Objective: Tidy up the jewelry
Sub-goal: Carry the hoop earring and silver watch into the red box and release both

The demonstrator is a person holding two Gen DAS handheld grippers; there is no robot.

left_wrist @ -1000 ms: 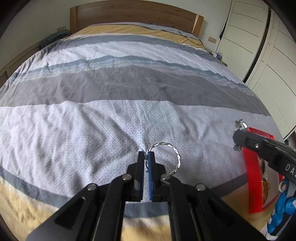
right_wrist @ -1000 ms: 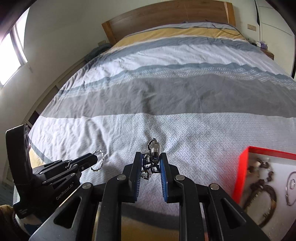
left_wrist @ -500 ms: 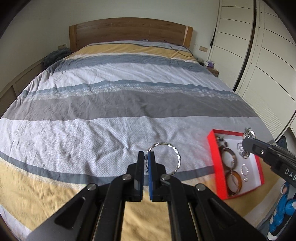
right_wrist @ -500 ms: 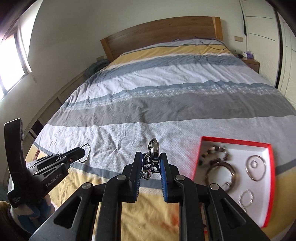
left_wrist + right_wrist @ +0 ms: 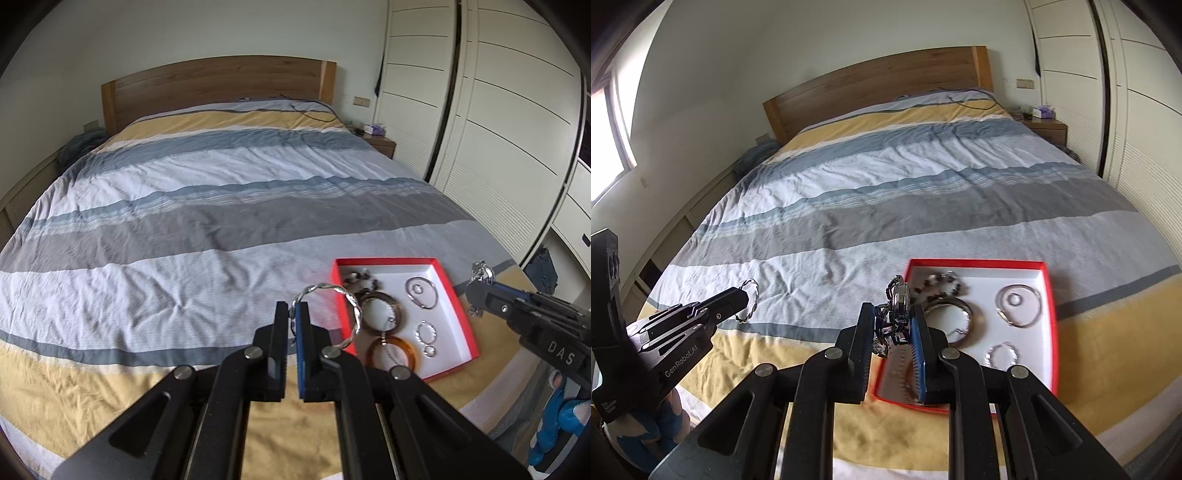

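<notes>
My left gripper (image 5: 291, 314) is shut on a twisted silver bangle (image 5: 347, 299), held in the air over the bed, left of a red tray (image 5: 448, 284). My right gripper (image 5: 892, 317) is shut on a metal link watch (image 5: 899, 295), above the tray's near left corner (image 5: 882, 376). The white-lined tray lies on the bed's near right part and holds a bead bracelet (image 5: 942, 284), a brown bangle (image 5: 380, 312), an amber bangle (image 5: 393, 354), a silver bangle (image 5: 1019, 304) and small rings (image 5: 426, 330). The right gripper (image 5: 476, 290) shows in the left wrist view, the left gripper (image 5: 748, 297) in the right wrist view.
The bed has a striped grey, blue, white and yellow cover (image 5: 221, 206) and a wooden headboard (image 5: 221, 88). White wardrobe doors (image 5: 498, 129) line the right side. A nightstand (image 5: 1047, 129) stands by the headboard. A window (image 5: 613, 129) is on the left wall.
Both grippers have risen and drawn back from the bed while keeping their hold. The red tray has come fully into both views, now below and ahead of the grippers.
</notes>
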